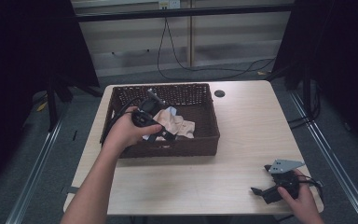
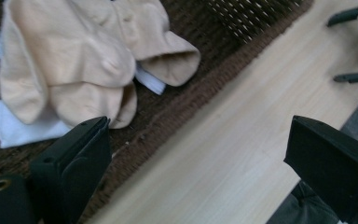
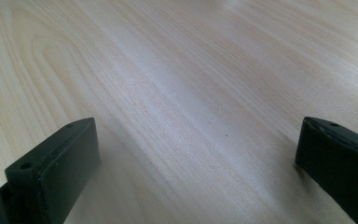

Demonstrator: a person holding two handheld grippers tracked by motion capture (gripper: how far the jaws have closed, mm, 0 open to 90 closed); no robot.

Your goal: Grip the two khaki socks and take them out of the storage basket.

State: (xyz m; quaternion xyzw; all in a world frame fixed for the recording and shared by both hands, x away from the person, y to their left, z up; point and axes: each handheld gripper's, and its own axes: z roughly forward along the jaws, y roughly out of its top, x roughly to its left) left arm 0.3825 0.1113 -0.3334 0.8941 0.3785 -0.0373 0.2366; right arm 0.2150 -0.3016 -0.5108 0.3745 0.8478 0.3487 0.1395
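While the left tool (image 1: 156,122) hangs over the basket (image 1: 200,140) with its jaws spread wide and nothing between them, the work looks to be at the reach-in step: the beige cloth (image 2: 79,60) lies bunched on the basket floor, on top of a white cloth (image 2: 14,128), just ahead of the jaws. The right tool (image 1: 272,184) rests low over the bare counter (image 3: 177,93) near the front right corner, well apart from the basket, jaws also wide and empty.

Next, I judge, the left tool must tip down past the near wall and close on a raised fold of the beige cloth (a flat patch would likely slip).

From above, the hand (image 1: 128,130) covers much of both cloths, so I cannot tell whether these are 2 pieces or more, nor what garments they are.
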